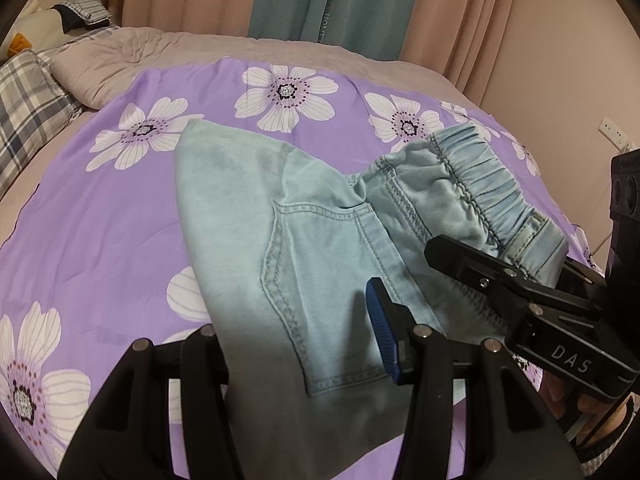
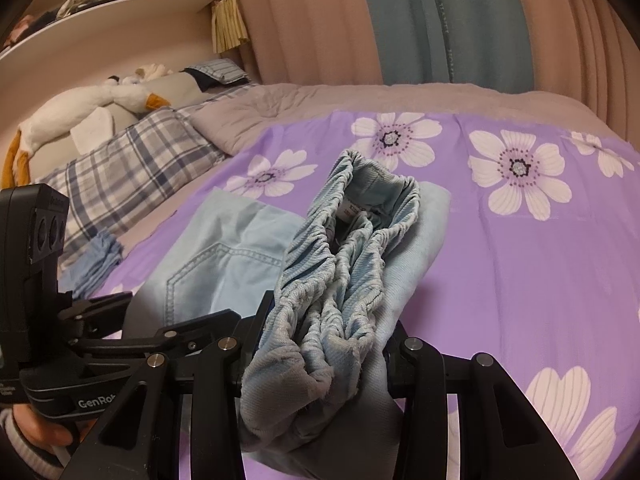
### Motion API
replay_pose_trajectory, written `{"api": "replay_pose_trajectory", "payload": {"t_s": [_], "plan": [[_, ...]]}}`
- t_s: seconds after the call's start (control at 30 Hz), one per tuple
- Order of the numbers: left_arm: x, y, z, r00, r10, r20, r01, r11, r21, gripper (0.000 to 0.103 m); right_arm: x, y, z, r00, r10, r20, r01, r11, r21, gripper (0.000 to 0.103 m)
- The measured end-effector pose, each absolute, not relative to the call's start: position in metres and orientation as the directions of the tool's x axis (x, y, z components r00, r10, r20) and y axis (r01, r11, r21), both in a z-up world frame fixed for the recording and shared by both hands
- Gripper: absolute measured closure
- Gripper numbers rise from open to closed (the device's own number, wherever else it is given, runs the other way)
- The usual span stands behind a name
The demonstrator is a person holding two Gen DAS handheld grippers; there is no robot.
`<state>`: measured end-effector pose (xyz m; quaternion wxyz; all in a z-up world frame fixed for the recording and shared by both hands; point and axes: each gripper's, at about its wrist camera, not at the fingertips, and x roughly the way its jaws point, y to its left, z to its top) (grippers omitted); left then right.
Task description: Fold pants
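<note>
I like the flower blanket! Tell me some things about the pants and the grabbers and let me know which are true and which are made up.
1. The pants are light blue. True.
2. The sheet under them is green with stars. False: it is purple with white flowers.
3. The right gripper is closed on the stretchy waistband. True.
4. The pants lie flat, with nothing touching them. False: both grippers are at the cloth, and the waistband is bunched up.
5. A back pocket shows near the left gripper. True.
</note>
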<state>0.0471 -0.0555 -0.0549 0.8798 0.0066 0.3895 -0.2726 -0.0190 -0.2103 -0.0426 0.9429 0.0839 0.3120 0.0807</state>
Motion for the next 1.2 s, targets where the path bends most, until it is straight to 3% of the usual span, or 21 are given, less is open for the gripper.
{"api": "replay_pose_trajectory", "payload": {"t_s": [1.2], "plan": [[0.1,-0.079,-0.078,0.527,-0.461,-0.714,0.479,0.855,-0.198,0.053,0.033,-0.224,-0.063,0.788,0.183,-0.588,-0.066,0.974,0.215,0.06]]}}
